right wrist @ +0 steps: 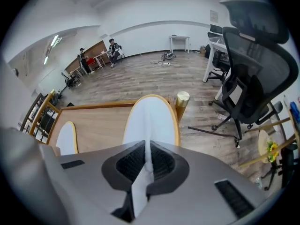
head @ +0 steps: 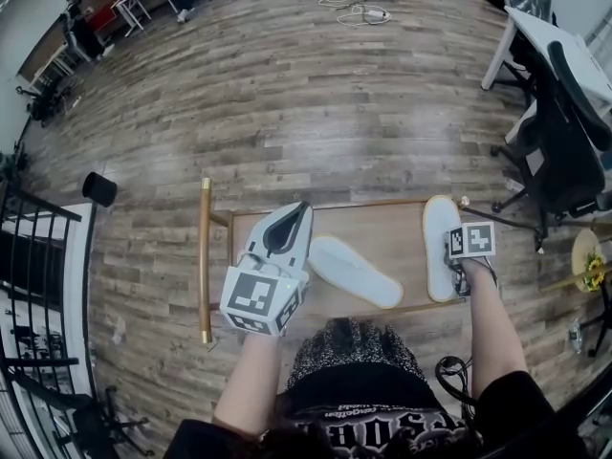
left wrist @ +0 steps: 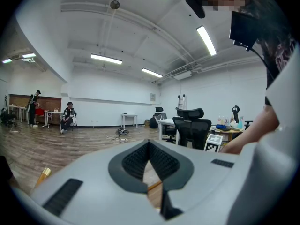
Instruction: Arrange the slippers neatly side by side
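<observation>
Two white slippers lie on a low wooden table point(head: 382, 220). One slipper point(head: 354, 271) rests slantwise at the table's middle, also visible as a slipper point(right wrist: 67, 137) at the left of the right gripper view. The other slipper point(head: 441, 247) lies at the table's right end, pointing away from me. My right gripper point(head: 453, 268) is shut on its near end; white fabric shows between the jaws of the right gripper point(right wrist: 147, 161), and this held slipper point(right wrist: 150, 121) stretches ahead. My left gripper point(head: 302, 207) hovers over the table's left part, shut and empty; in its own view the left gripper point(left wrist: 149, 146) points almost level.
A brass table leg point(right wrist: 182, 97) stands at the far right corner. A black office chair point(head: 564, 132) and a white desk point(head: 550, 36) stand to the right. On the wooden floor are a black cup point(head: 98, 188) at left and cables point(head: 363, 8) far off. A black railing point(head: 29, 247) runs along the left.
</observation>
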